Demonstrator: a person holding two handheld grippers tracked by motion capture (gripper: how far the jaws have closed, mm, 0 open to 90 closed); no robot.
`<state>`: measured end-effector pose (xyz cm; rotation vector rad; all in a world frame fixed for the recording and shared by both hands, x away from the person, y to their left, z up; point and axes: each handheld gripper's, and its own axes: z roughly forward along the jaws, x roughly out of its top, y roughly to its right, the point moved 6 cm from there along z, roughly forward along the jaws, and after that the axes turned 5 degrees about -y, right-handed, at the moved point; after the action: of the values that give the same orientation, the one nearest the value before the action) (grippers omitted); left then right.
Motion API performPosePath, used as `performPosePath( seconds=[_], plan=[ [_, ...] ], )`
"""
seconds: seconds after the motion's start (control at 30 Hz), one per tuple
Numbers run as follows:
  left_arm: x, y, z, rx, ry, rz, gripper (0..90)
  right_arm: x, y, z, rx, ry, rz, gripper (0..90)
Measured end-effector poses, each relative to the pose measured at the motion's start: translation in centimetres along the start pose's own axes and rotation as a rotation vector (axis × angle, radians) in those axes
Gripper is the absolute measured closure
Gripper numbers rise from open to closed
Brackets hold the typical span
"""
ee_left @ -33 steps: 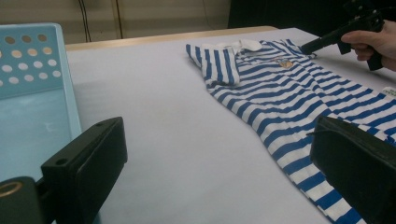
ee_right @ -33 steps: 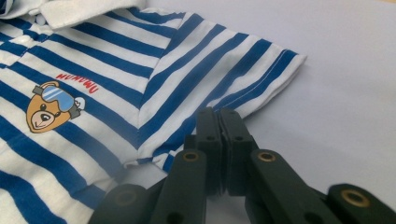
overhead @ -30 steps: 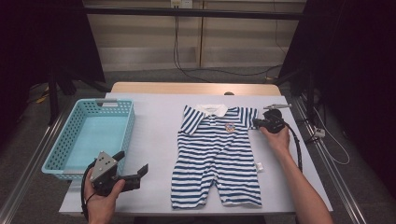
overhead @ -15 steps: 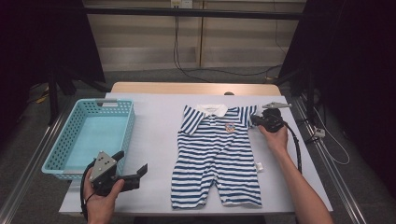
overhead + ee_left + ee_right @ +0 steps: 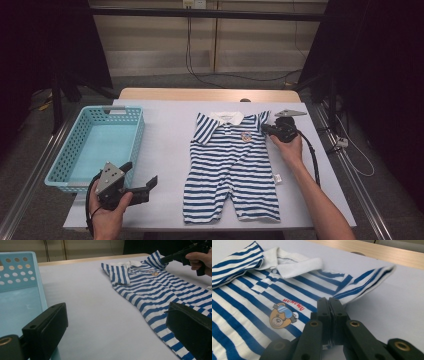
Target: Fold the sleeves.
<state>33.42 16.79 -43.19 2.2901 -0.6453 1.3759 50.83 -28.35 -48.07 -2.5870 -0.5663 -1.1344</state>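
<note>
A blue-and-white striped baby romper (image 5: 230, 165) with a white collar and a bear badge lies flat on the grey table. My right gripper (image 5: 266, 128) sits at its far right sleeve, shut on the sleeve's lower edge. In the right gripper view the jaws (image 5: 328, 301) are pressed together and the sleeve (image 5: 367, 277) stands lifted off the table behind them. My left gripper (image 5: 141, 174) rests at the near left of the table, open and holding nothing. The left gripper view shows the romper (image 5: 155, 287) ahead of its wide jaws (image 5: 116, 312), with the right gripper (image 5: 172, 256) beyond.
A light blue plastic basket (image 5: 60, 165) stands at the left of the table, just beyond my left hand, and its perforated wall (image 5: 17, 272) shows beside the left jaw. Bare table lies between basket and romper. A wooden strip runs along the far edge.
My right gripper has shifted slightly left and away from me with the sleeve pinched in it, lifting the sleeve a little. The left gripper has stayed still.
</note>
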Motion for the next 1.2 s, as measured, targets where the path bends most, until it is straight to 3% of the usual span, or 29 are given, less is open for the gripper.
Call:
performPosePath(
  seconds=[0.43,0.77,0.83,0.9,0.93,1.17,1.2],
  plan=[
    [0.0,0.1,0.1,0.000,-0.005,0.002,4.1,-0.2,-1.6,1.3,0.035,-0.038,-0.052,87.3],
    [0.0,0.1,0.1,0.000,-0.006,0.008,4.1,0.1,-2.3,1.6,0.052,-0.029,-0.040,88.4],
    [-0.1,0.0,0.0,0.004,-0.016,0.022,4.1,0.1,-2.3,1.6,0.055,-0.020,-0.041,87.2],
    [0.0,0.1,0.1,-0.001,-0.007,0.009,4.1,0.0,-2.4,1.8,0.057,-0.024,-0.047,86.7],
    [-0.1,0.0,0.0,0.005,-0.020,0.026,4.1,-0.1,-2.4,1.9,0.057,-0.030,-0.051,86.7],
    [0.0,0.1,0.2,-0.001,-0.008,0.006,4.1,-0.1,-2.9,2.3,0.057,-0.037,-0.061,88.2],
    [-0.1,0.0,0.1,0.002,-0.018,0.019,4.1,-0.1,-2.9,2.3,0.059,-0.032,-0.059,88.2]
  ],
)
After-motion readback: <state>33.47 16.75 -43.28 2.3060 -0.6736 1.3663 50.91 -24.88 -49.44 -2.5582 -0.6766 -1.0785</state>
